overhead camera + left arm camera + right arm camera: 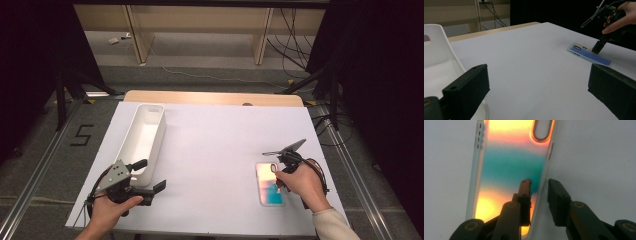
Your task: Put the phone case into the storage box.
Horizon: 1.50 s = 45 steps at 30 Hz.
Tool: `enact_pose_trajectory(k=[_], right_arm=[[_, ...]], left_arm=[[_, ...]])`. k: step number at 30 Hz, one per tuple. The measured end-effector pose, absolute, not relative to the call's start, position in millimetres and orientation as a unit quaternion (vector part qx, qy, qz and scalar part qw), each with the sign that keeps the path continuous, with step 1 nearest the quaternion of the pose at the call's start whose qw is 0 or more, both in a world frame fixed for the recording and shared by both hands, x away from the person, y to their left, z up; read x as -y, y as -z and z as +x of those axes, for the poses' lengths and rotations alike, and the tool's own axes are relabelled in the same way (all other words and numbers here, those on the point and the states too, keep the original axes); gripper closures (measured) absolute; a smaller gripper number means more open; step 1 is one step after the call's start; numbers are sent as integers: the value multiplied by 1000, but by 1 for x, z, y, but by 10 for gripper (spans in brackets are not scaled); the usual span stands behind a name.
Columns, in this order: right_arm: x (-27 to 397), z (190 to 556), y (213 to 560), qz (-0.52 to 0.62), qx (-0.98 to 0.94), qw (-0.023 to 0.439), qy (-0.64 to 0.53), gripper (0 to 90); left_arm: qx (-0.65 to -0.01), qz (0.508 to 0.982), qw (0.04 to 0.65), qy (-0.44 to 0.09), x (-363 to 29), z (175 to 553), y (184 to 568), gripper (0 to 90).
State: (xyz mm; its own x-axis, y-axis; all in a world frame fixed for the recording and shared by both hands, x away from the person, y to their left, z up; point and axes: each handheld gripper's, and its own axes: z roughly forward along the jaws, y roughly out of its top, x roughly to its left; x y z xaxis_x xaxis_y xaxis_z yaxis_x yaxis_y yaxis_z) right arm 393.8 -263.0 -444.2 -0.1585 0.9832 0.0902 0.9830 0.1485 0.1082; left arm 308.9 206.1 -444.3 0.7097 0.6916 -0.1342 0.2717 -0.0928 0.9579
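Iridescent plastic catches the light on a white bench [210, 150], where a phone case [270, 184] lies flat, open side up, near the front right corner. Its long axis runs from the near edge toward the far edge of the bench, and the camera cut-out end points away from the person. In the high view the case shows pink at the far end and teal nearer the person; in the right tool's own view the colours band orange, teal and yellow.

The person's right tool [539, 195] stands over the case's right long rim, one jaw inside the shell and the other just outside on the bench surface, with the rim between them. A narrow gap remains, and whether the pads yet press on the rim cannot be told.

At the front left, the left tool [150, 187] is held just above the bench, its jaws spread wide with nothing between them, beside the near end of a long white bin [145, 137] that lies lengthwise toward the far edge.
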Motion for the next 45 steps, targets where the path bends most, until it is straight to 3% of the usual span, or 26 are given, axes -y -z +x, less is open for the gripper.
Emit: enact_pose_trajectory(k=[45], right_arm=[[255, 404, 445, 677, -736, -8, -29, 859]], left_arm=[[-339, 717, 581, -181, -207, 308, 444, 31]])
